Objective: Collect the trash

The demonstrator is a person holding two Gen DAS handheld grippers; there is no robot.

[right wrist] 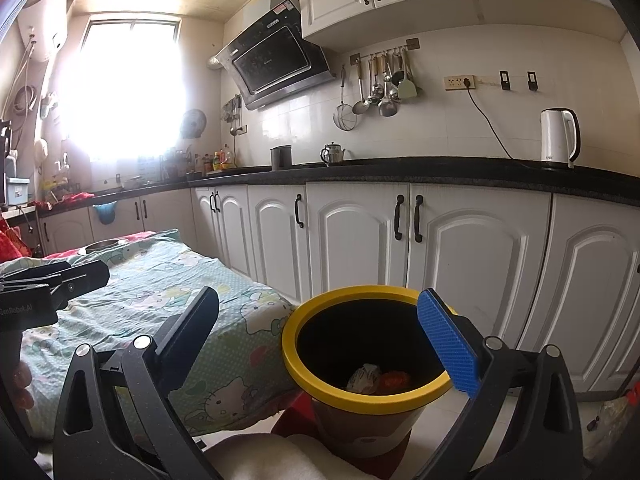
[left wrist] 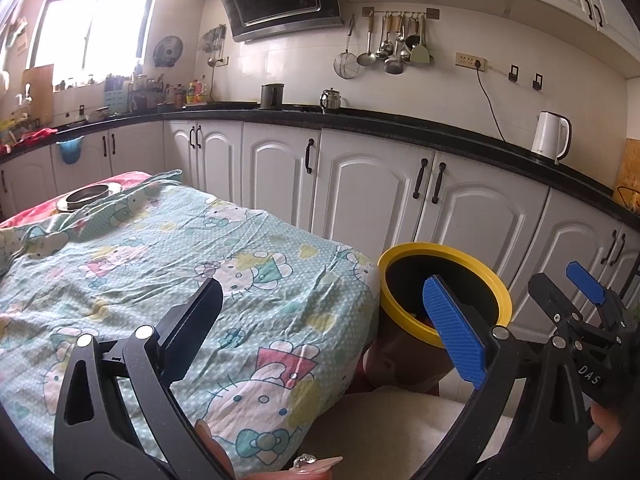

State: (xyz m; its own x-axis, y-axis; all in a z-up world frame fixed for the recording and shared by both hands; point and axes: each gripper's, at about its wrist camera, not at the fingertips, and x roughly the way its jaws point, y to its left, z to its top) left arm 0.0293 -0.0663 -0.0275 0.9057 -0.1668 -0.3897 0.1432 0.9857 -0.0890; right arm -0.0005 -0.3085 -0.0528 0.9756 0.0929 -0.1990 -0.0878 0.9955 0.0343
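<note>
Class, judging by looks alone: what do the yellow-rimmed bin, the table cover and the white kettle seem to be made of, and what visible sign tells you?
Yellow-rimmed bin: probably plastic; matte, evenly coloured moulded ring.
Table cover: woven fabric, likely cotton; it wrinkles, drapes over the edge and carries a printed cartoon pattern.
White kettle: seemingly glossy plastic shell with a dark handle; smooth sheen, though coated metal is possible.

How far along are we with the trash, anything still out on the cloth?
Looks nearly done: crumpled trash lies inside the yellow-rimmed bin. Both grippers, left and right, have open, empty jaws. No litter shows on the patterned cloth; only a metal dish sits at its far end.
</note>
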